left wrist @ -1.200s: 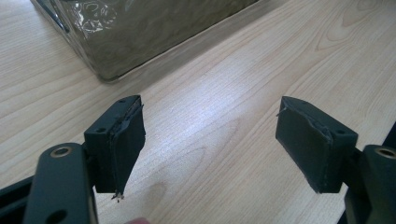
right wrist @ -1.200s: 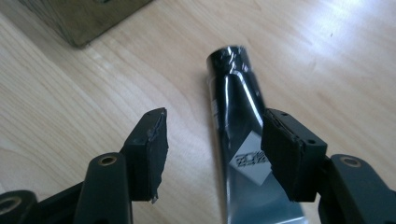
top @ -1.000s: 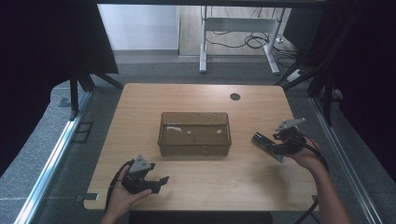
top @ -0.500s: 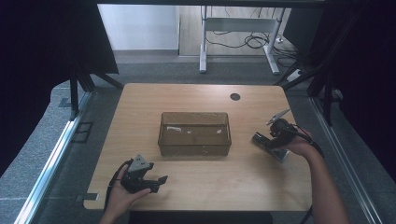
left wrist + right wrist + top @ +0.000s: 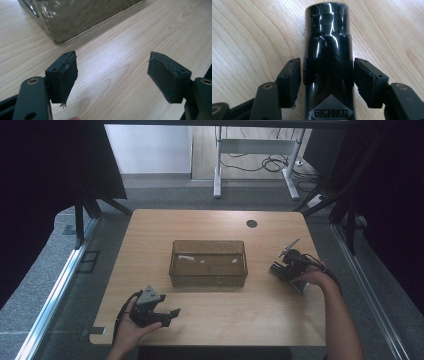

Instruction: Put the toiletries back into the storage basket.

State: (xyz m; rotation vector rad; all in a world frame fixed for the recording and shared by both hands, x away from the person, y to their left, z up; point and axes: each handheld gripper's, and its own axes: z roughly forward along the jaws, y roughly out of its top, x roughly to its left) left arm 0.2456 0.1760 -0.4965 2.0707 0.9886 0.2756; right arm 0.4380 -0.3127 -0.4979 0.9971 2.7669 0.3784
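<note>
The counter (image 5: 215, 320) carries a clear bin (image 5: 208, 262) at centre. Right of it, the right gripper (image 5: 327, 72) straddles a black cylinder (image 5: 328, 50), jaws not visibly clamped: grasp step; next, close. Left gripper (image 5: 112, 72) spread, near-left.

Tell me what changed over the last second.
The right gripper moved in toward the table's middle and now straddles a glossy black cylinder, jaws close beside it. Whether they grip it is unclear. The left gripper, open, and the brown bin stayed put.
</note>
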